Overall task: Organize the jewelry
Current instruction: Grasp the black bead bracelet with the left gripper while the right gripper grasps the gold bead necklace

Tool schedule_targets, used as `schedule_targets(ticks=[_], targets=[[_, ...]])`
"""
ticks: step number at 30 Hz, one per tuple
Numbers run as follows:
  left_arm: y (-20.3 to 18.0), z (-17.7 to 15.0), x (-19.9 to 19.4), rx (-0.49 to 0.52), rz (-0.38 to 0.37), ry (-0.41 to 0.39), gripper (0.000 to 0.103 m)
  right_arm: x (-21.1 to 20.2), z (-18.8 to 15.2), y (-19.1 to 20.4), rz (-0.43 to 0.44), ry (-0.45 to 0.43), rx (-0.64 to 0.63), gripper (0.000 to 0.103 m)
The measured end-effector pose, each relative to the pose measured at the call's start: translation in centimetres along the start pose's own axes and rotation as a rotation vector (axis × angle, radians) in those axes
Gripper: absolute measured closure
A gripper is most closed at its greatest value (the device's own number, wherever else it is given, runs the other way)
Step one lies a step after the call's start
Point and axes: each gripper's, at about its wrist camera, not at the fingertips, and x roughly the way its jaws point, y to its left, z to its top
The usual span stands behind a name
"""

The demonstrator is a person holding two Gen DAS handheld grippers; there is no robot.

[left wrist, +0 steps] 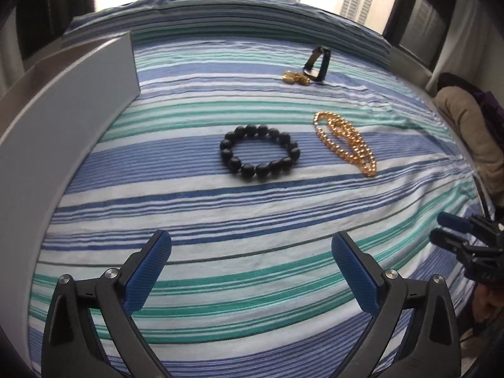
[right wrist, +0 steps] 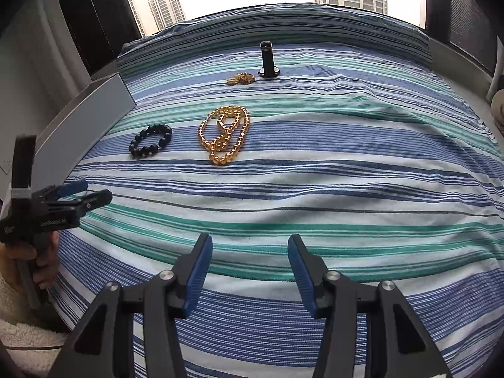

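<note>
From your left wrist camera, your left gripper (left wrist: 251, 253) hangs over the striped bedsheet (left wrist: 220, 208) with its blue pads spread wide and nothing between them. Straight ahead of those fingers, a little way off, lies the black bead bracelet (left wrist: 260, 152), flat on a blue stripe in a neat ring. Just to its right sits the gold bead necklace (left wrist: 346, 140), bunched in loose loops, close to the bracelet but not touching it. Farther ahead and right of centre, the black watch (left wrist: 316, 63) stands on its side with the strap arched up, and a small gold piece (left wrist: 296, 77) lies right against its left side. Off to your left, a grey box (left wrist: 72, 100) runs along the edge of the bed. Low on the far right, your right gripper (left wrist: 441, 226) pokes in, fingers pointing toward the middle.

Now your right wrist camera. The right gripper (right wrist: 250, 253) is parted, pads clear of each other, nothing held, only sheet (right wrist: 346, 189) below. The gold bead necklace (right wrist: 225, 135) lies ahead and slightly left of the fingers; the black bead bracelet (right wrist: 151, 141) rests beside it, farther left. Beyond them the black watch (right wrist: 267, 60) stands upright with the small gold piece (right wrist: 241, 78) just left of it. The grey box (right wrist: 91, 110) lines the left side. Your left gripper (right wrist: 89, 193) shows at the far left, gripped in your hand (right wrist: 28, 258), fingers apart and holding nothing.
</note>
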Motion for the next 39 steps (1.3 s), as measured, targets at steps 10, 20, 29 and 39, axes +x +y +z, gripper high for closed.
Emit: schedule_targets(ticks=[10,20,29,39], targets=[[-3.8,4.8,4.3,0.301,-0.063,0.046,0.024,-0.1,-1.1,0.1,0.058,-0.006,0.047,0.052],[-2.7,4.0,6.8,0.300,-0.079,0.108,0.089,-1.1,-2.0,0.0,0.078,0.020,0.060,0.052],[-0.6,1.1,4.0,0.132,-0.085,0.149,0.093,-0.5,4.8,0.0,0.114,0.098,0.029,0.052],[-0.1,-0.8,2.5,0.158,-0.074,0.143,0.086,8.8,13.6,3.1,0.120,0.213,-0.021,0.061]])
